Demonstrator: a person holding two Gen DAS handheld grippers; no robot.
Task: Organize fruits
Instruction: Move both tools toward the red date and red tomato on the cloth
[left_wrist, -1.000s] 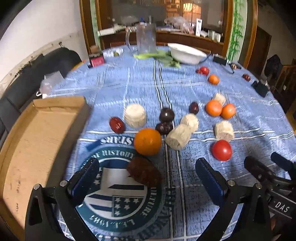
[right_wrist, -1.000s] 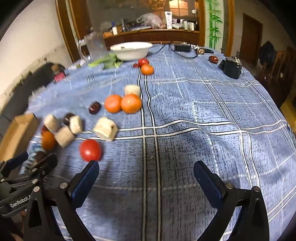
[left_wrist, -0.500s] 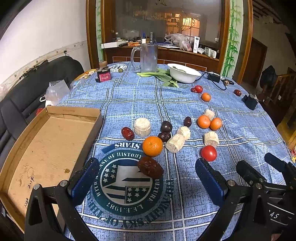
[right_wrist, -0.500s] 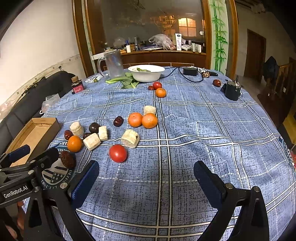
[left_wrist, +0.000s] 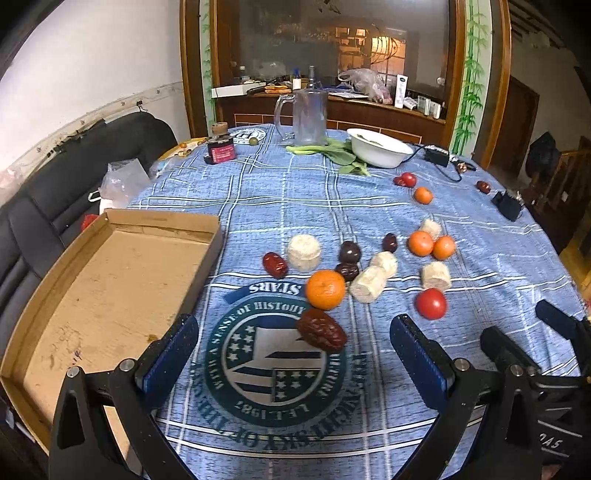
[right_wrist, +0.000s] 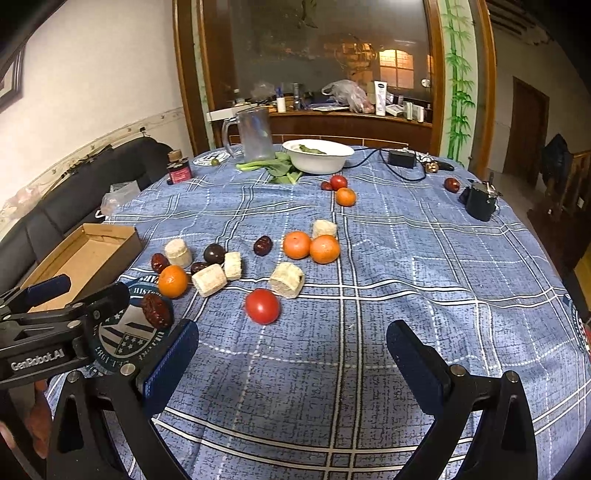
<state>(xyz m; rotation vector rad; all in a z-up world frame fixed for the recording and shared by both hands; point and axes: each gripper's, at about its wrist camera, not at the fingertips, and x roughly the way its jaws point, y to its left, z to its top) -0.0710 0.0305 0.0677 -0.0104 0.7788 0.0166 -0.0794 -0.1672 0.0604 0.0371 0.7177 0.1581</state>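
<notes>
Blue plaid cloth covers the tabletop (right_wrist: 406, 258), where tangerines, dried dates, corn pieces and a tomato (right_wrist: 262, 306) lie scattered beside an empty cardboard tray (left_wrist: 110, 280). Left gripper (left_wrist: 293, 354) hangs spread wide above a large wrinkled date (left_wrist: 320, 329); right gripper (right_wrist: 291, 360) spread wide too, holding nothing

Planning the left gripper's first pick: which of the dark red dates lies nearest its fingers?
The large wrinkled date on the round printed emblem, just below the big orange; the other dates lie farther back.
</notes>
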